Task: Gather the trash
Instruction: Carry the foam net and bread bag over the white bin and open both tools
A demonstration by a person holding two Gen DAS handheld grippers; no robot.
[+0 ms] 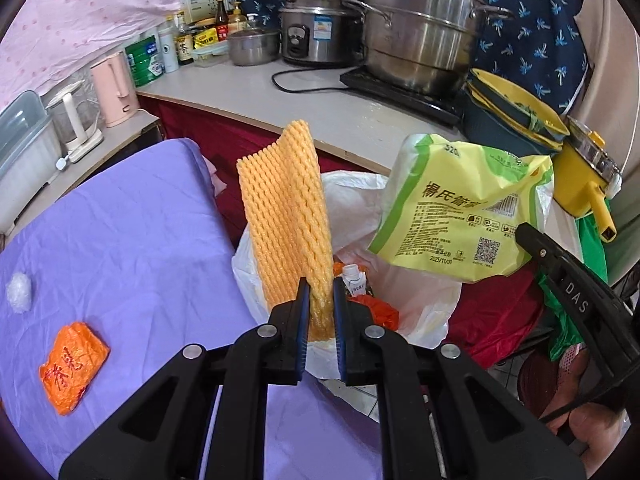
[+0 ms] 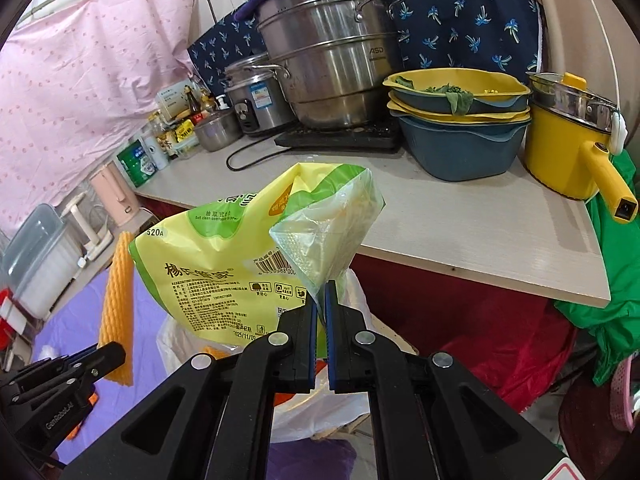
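My left gripper point(image 1: 321, 286) is shut on an orange foam fruit net point(image 1: 286, 216) and holds it upright above a white plastic trash bag point(image 1: 424, 308). The net also shows in the right wrist view point(image 2: 117, 312). My right gripper point(image 2: 320, 292) is shut on an empty yellow-green tissue wrapper point(image 2: 224, 268), held over the same bag point(image 2: 348, 300). The wrapper hangs at the right in the left wrist view point(image 1: 460, 208). The bag holds a small spout pouch point(image 1: 354, 280) and orange scraps. An orange packet point(image 1: 74, 366) and a white wad point(image 1: 18, 286) lie on the purple tablecloth point(image 1: 140, 240).
Behind the bag runs a counter point(image 1: 320, 108) with a steel steamer pot point(image 1: 420, 28), a rice cooker point(image 1: 316, 28), bottles, stacked basins point(image 2: 456, 120) and a yellow electric pot point(image 2: 568, 148). A pink kettle point(image 1: 114, 88) and a plastic bin stand at the left.
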